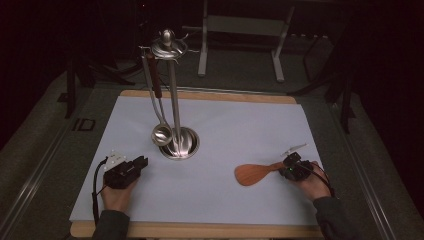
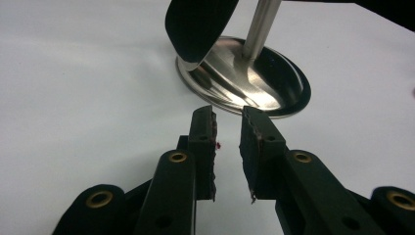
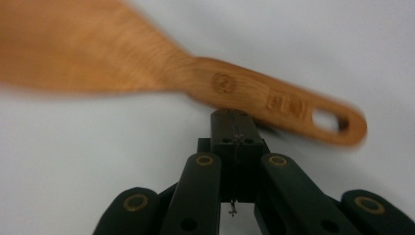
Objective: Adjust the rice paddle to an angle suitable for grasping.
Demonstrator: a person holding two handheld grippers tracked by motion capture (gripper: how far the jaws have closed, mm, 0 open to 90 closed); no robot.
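Two grippers rest on the white sheet (image 1: 215, 130), and the one relation that matters is between the right gripper (image 1: 288, 165) and the wooden spatula (image 1: 256, 173). In the high view the spatula lies flat at the right of the sheet, its long axis running across the table: the broad blade points toward the middle, and the handle end reaches right up to the right gripper's tips. In the right gripper view the jaws stand pressed together with nothing between them, and the spatula (image 3: 195, 81) crosses just beyond their tips, blade to the left of that picture and the handle's hanging hole to the right. The tips sit at the handle's near edge; whether they touch the wood I cannot tell, since the picture is blurred there. My judgement is that the jaws must part before any grasp of the handle can be made. The right hand is plainly the nearer; the left gripper (image 1: 141, 162) lies well apart from the spatula, at the left of the sheet. Its jaws stand partly apart and empty, pointing at the steel base of the utensil stand (image 2: 244, 81), just beside it, where a ladle (image 1: 161, 132) hangs with its bowl low over the base.
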